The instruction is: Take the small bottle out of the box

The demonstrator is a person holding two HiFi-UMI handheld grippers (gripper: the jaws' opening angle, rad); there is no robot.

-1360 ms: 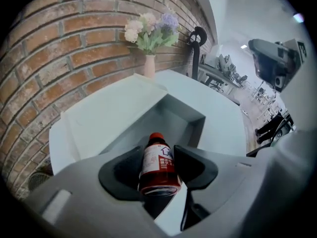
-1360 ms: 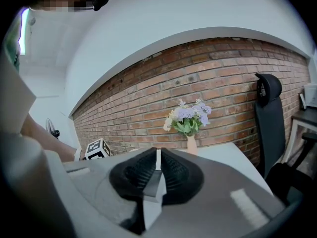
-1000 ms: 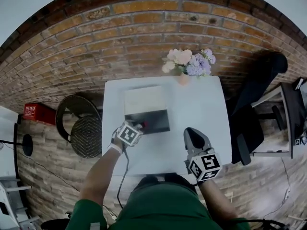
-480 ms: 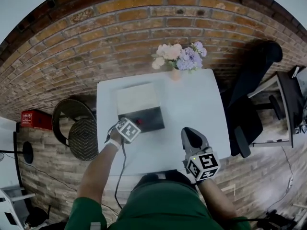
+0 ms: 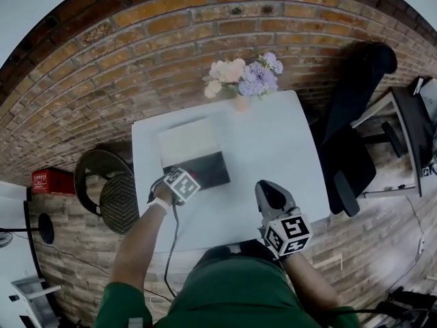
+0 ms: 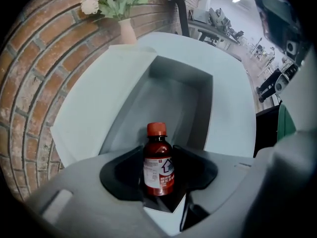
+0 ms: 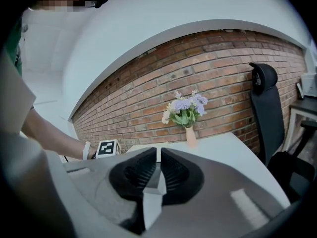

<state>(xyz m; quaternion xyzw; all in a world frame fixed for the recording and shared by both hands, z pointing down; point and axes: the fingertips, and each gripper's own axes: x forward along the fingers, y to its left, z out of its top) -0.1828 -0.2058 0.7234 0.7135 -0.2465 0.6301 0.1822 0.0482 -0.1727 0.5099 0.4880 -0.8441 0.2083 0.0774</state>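
The left gripper (image 5: pixel 190 179), clamped on the small brown red-capped bottle (image 6: pixel 158 165), edges slightly along the open grey box's (image 5: pixel 213 172) near wall, away from its left corner.

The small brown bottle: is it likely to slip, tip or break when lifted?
The small bottle looks rigid and probably won't squash. It's tall and narrow, so set down it could tip. Its smooth sides may be slippery, though the left gripper clamps it upright.

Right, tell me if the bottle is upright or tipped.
Upright: the small bottle stands with its red cap on top, clamped between the jaws of the left gripper.
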